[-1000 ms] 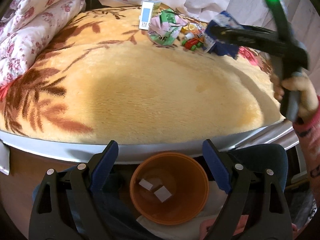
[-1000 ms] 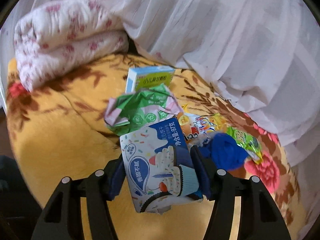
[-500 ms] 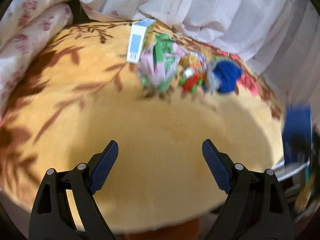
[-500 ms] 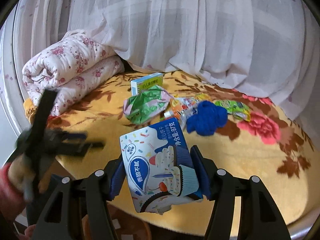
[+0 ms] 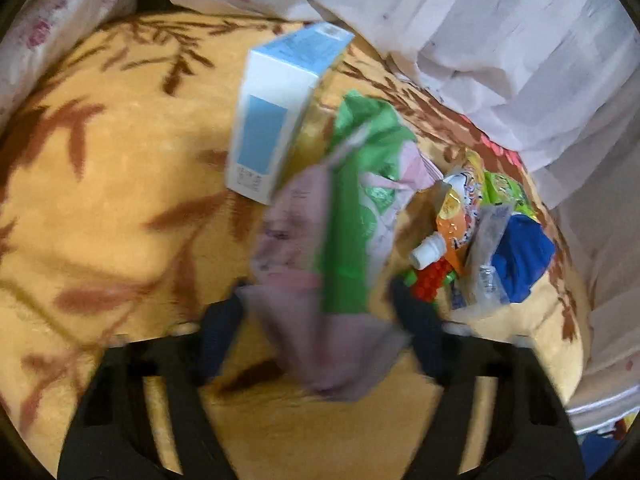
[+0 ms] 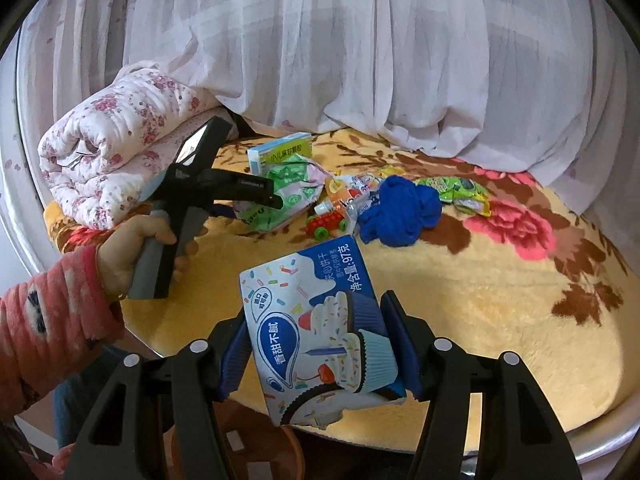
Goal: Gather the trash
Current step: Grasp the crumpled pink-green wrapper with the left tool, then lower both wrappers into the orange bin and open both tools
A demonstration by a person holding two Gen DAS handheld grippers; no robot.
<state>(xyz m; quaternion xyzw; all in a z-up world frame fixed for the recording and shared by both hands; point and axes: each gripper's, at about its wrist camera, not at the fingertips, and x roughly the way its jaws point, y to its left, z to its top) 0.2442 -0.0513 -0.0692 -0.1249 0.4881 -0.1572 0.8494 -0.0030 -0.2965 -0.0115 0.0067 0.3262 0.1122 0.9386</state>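
White sheer curtains (image 6: 360,60) hang behind a bed covered by a yellow plush blanket (image 6: 500,300) with brown leaves and red flowers. Only the right wrist view shows the folded floral quilt (image 6: 116,152) at the left, the person's hand (image 6: 136,248) in a red patterned sleeve (image 6: 44,320), and the rim of an orange bin (image 6: 256,452) below the bed edge. It also shows the whole trash pile: a light blue and white box (image 6: 276,152), a green and pink wrapper (image 6: 288,192), an orange drink pouch (image 6: 340,192), a red and green toy (image 6: 324,224), a blue cloth (image 6: 400,208) and a green snack packet (image 6: 460,192).

The left wrist view is close and blurred, showing the box (image 5: 276,120) standing just beyond the wrapper (image 5: 340,232).

The left tool (image 5: 320,308) has just been closing, and the wrapper lies between its jaws; blur hides whether the pads press on it. The right tool (image 6: 320,348) is clamped on a blue and white cupcake package (image 6: 316,320), held above the blanket's near edge and the bin.
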